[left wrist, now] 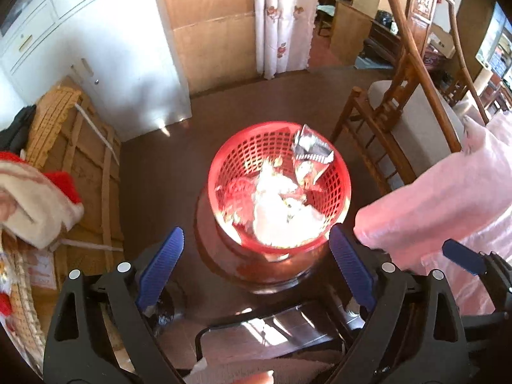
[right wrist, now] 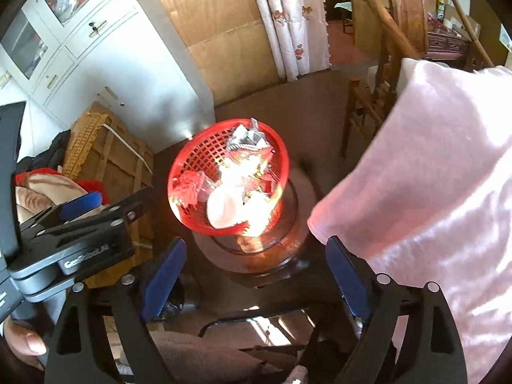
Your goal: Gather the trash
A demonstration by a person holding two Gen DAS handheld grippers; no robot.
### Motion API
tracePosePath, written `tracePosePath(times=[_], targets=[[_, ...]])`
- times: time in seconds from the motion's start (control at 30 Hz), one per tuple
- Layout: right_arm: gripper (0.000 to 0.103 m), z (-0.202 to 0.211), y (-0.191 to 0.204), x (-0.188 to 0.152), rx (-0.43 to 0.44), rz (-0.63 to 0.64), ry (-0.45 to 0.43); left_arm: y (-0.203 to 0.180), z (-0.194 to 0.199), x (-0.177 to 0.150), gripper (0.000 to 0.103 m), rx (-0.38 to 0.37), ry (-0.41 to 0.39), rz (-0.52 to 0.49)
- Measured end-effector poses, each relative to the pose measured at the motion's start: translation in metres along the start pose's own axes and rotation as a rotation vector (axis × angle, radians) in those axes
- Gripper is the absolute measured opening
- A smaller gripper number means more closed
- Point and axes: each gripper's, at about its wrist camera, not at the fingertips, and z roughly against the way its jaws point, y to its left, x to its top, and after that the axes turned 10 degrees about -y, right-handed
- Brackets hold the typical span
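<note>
A red plastic mesh basket (left wrist: pixel 339 188) stands on a round dark wooden stool (left wrist: pixel 281 272) below both grippers. It holds white crumpled paper (left wrist: pixel 278 204), a silver foil wrapper (left wrist: pixel 312 148) and red scraps. My left gripper (left wrist: pixel 256 268) is open and empty above the basket's near rim. My right gripper (right wrist: pixel 256 281) is open and empty too, above the stool; the basket (right wrist: pixel 185 166) lies ahead of it. The left gripper's body (right wrist: pixel 73 236) shows at left in the right wrist view.
A white cabinet (left wrist: pixel 96 48) and a cardboard-wrapped crate (left wrist: pixel 86 166) stand at left, with cloths (left wrist: pixel 35 198) piled on it. A wooden chair (left wrist: pixel 400 121) stands at right. A pink sleeve (left wrist: pixel 448 201) fills the right side. A patterned curtain (left wrist: pixel 281 22) hangs behind.
</note>
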Motion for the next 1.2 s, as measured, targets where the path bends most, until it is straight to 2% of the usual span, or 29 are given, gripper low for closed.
tracePosePath(times=[0.4, 0.73, 1.2], targets=[[0.09, 0.024, 0.007, -0.015, -0.024, 0.03, -0.017, 0.008, 0.024, -0.022, 0.089, 0.011, 0.008, -0.003], [0.09, 0.03, 0.011, -0.018, -0.037, 0.042, -0.03, 0.006, 0.033, -0.024, 0.089, 0.009, -0.021, -0.02], [0.09, 0.031, 0.011, -0.018, -0.035, 0.039, -0.025, 0.005, 0.033, -0.026, 0.089, 0.004, -0.018, -0.025]])
